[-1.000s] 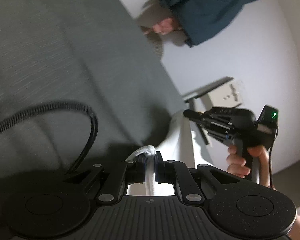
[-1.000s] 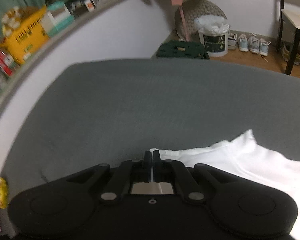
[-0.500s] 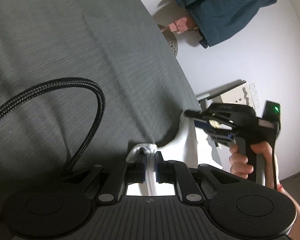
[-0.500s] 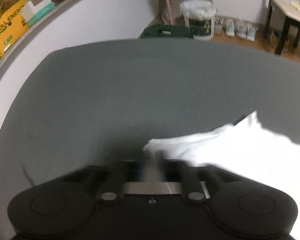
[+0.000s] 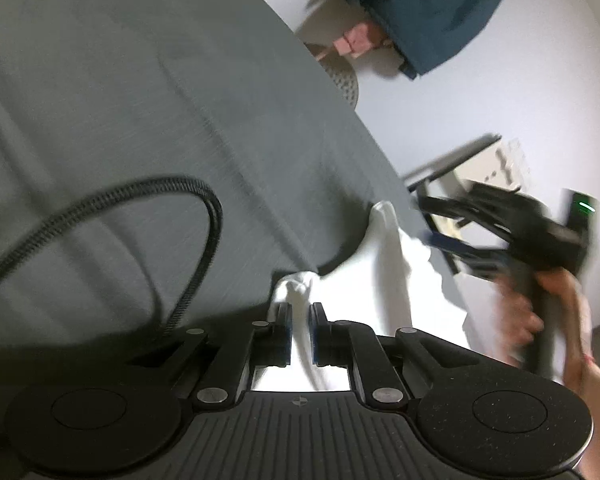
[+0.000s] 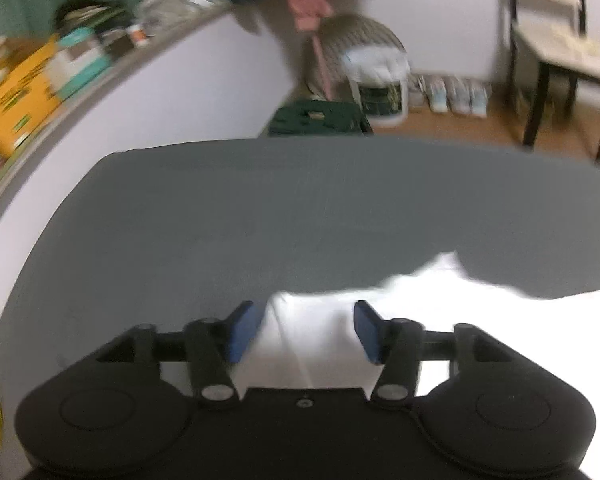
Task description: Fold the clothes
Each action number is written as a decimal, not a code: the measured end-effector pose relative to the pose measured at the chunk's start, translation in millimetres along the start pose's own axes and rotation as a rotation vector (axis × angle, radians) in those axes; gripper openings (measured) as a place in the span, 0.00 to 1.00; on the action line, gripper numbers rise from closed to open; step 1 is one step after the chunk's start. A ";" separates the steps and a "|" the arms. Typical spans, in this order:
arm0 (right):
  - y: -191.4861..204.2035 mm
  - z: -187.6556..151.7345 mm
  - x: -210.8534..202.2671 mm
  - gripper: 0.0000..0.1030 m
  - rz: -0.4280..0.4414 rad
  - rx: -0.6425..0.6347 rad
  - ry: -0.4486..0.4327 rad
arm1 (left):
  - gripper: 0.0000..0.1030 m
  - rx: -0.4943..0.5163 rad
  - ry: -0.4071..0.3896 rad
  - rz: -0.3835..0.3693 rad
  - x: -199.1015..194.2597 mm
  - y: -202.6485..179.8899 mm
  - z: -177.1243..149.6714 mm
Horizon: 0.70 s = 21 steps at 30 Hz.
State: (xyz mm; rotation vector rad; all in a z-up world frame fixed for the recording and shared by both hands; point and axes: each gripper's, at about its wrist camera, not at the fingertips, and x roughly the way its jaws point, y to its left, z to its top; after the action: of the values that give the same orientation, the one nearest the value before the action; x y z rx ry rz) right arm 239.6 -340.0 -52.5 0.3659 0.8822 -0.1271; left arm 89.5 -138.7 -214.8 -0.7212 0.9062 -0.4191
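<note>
A plain white cloth garment (image 5: 384, 284) lies on a dark grey, finely ribbed bed cover (image 6: 300, 216); the black grippers carry blue pads (image 6: 242, 330).

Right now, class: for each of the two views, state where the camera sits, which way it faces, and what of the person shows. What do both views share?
Left wrist: sits behind the left gripper, faces across the grey bed toward the wall; shows the right gripper in a hand.
Right wrist: sits behind the open right gripper, faces over the bed toward the shelf and floor; no hand shows.
Shared: the white garment, the bed.
</note>
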 end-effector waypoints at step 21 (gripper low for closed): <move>-90.9 -315.7 -231.2 0.37 -0.082 0.173 0.263 | 0.82 1.333 0.602 -0.408 -82.4 -126.1 -135.0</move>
State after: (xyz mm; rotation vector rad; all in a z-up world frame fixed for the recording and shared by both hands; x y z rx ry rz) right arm -160.7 -319.2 -79.8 0.5163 1.1506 -0.2355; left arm -72.6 -228.0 -133.3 0.5075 0.7969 -1.4634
